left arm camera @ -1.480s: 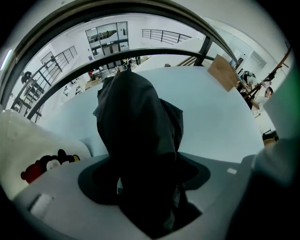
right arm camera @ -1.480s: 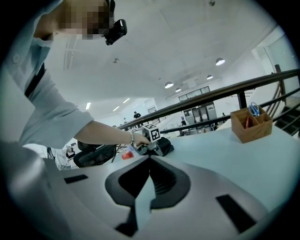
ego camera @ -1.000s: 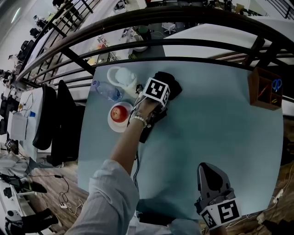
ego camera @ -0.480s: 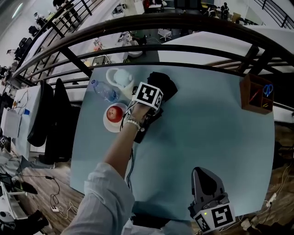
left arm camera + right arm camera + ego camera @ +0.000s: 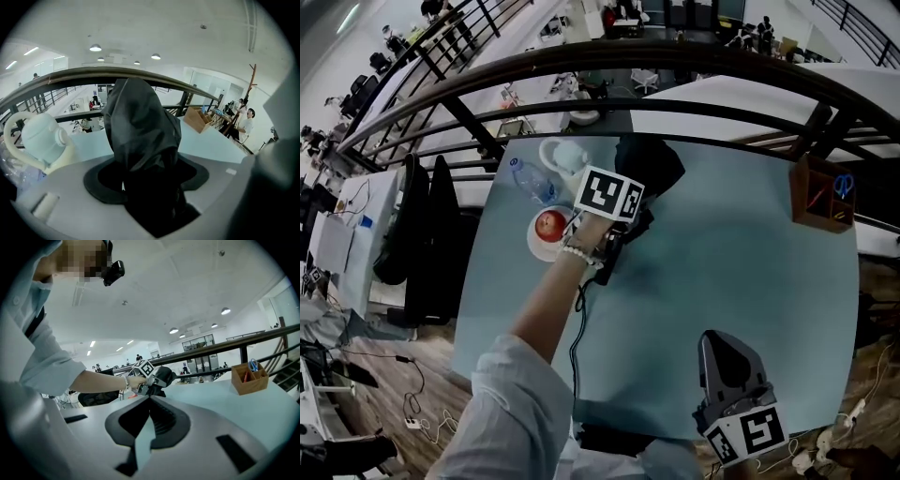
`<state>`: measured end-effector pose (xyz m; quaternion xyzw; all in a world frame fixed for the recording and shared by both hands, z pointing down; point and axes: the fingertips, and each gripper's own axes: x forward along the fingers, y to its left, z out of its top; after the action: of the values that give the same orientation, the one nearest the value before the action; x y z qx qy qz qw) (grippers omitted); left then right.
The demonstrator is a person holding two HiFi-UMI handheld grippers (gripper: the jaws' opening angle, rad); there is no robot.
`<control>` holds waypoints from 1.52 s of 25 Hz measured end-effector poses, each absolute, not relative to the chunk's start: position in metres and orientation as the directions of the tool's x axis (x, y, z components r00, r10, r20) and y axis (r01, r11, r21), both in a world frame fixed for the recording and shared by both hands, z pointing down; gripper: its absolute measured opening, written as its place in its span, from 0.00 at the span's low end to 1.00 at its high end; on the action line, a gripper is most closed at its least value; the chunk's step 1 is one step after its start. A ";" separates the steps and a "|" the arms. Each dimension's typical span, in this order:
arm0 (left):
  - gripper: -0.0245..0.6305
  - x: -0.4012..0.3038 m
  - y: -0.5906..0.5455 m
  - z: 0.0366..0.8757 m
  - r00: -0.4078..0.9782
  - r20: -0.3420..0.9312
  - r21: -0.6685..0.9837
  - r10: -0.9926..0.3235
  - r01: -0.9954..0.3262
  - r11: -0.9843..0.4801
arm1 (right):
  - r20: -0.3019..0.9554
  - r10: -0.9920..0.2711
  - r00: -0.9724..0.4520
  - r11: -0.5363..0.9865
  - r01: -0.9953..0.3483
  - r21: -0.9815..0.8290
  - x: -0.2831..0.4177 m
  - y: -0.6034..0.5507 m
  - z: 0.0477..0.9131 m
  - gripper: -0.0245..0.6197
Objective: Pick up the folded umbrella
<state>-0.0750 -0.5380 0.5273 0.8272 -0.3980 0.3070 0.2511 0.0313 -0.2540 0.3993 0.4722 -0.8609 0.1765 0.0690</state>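
Note:
The folded black umbrella (image 5: 653,165) hangs above the light blue table (image 5: 741,272), its crumpled cloth end toward the railing. My left gripper (image 5: 625,231) is shut on it around the middle, and the marker cube sits over the grip. In the left gripper view the umbrella (image 5: 140,122) fills the space between the jaws of the left gripper (image 5: 145,174) and rises in front of the railing. My right gripper (image 5: 724,344) hovers at the table's near edge, shut with nothing in it. In the right gripper view the right gripper (image 5: 150,402) points across the table at the umbrella (image 5: 164,376).
A red apple (image 5: 549,224) on a white plate (image 5: 533,247), a white kettle (image 5: 565,156) and a clear water bottle (image 5: 529,178) stand left of the umbrella. A wooden pen holder (image 5: 822,195) sits at the far right. A dark railing (image 5: 694,89) runs behind the table.
My left gripper has risen with the umbrella, which now sits higher and tilts up toward the railing. The right gripper has shifted slightly near the front edge.

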 end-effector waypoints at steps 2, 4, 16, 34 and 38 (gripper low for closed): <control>0.48 -0.069 -0.532 0.509 0.516 0.678 0.180 -0.524 -0.807 -0.562 | 0.277 -0.787 -0.552 0.505 -0.833 -0.224 0.033 -0.252 0.392 0.04; 0.48 -0.063 -0.524 0.491 0.530 0.648 0.179 -0.547 -0.804 -0.568 | 0.265 -0.788 -0.555 0.514 -0.831 -0.212 0.037 -0.248 0.385 0.04; 0.48 -0.040 -0.468 0.390 0.615 0.491 0.172 -0.617 -0.763 -0.623 | 0.195 -0.813 -0.549 0.530 -0.836 -0.141 0.063 -0.235 0.340 0.04; 0.48 -0.042 -0.341 0.262 0.662 0.181 0.228 -0.727 -0.747 -0.624 | 0.100 -0.823 -0.559 0.554 -0.829 -0.073 0.090 -0.192 0.288 0.04; 0.48 -0.048 -0.318 0.248 0.652 0.121 0.237 -0.748 -0.751 -0.617 | 0.084 -0.815 -0.573 0.569 -0.820 -0.069 0.094 -0.187 0.286 0.04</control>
<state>-0.0482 -0.3180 0.2476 0.8990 -0.4169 0.0050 0.1339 0.0938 -0.1868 0.2858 0.4616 -0.8854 0.0500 0.0215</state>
